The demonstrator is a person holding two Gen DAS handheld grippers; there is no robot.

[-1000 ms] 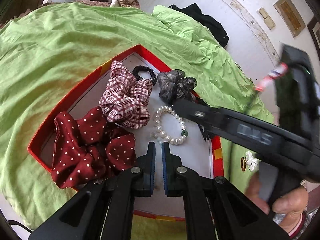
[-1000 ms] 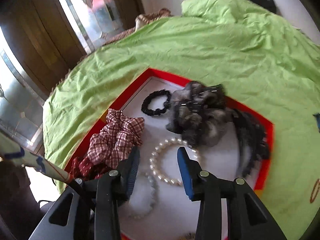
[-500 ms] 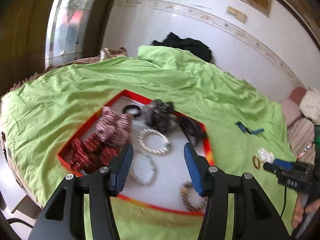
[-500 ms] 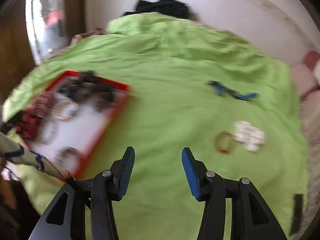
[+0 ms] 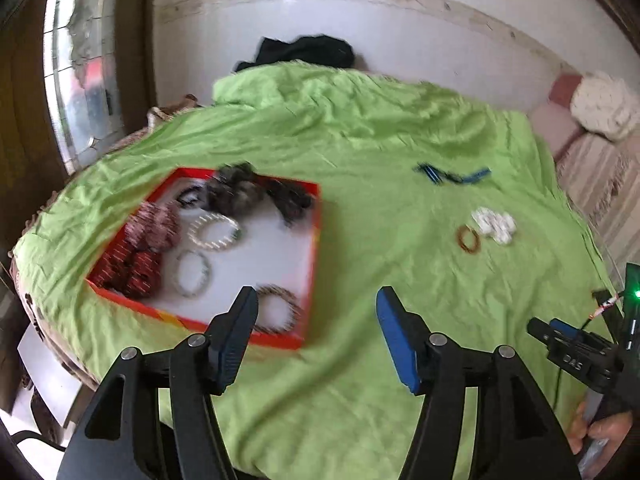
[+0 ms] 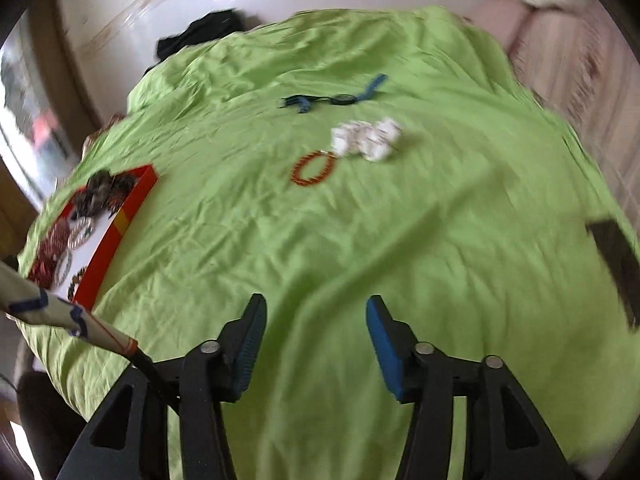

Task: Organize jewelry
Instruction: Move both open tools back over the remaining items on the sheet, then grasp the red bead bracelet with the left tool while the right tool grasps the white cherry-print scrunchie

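A red-rimmed tray (image 5: pixel 316 232) lies on the green bedsheet at the left and holds scrunchies (image 5: pixel 138 268), bead bracelets (image 5: pixel 214 232) and a dark hair piece (image 5: pixel 240 192). It also shows in the right wrist view (image 6: pixel 132 204). An orange bead bracelet (image 6: pixel 314 168), a white scrunchie (image 6: pixel 366 138) and a blue band (image 6: pixel 332 98) lie loose on the sheet; they also show in the left wrist view, bracelet (image 5: pixel 469 239), scrunchie (image 5: pixel 494 222), band (image 5: pixel 452 174). My left gripper (image 5: pixel 316 336) is open and empty above the tray's near right corner. My right gripper (image 6: pixel 314 338) is open and empty above bare sheet.
The green sheet (image 6: pixel 400 240) covers a bed against a white wall. A black garment (image 5: pixel 308 50) lies at the far edge. A dark flat object (image 6: pixel 618 264) lies at the right edge. Pillows (image 5: pixel 600 104) are at the far right. The right gripper's body (image 5: pixel 592 360) shows at lower right.
Both grippers have pulled back and up from the tray, and the left has opened. The right has swung right toward the loose items on the sheet.
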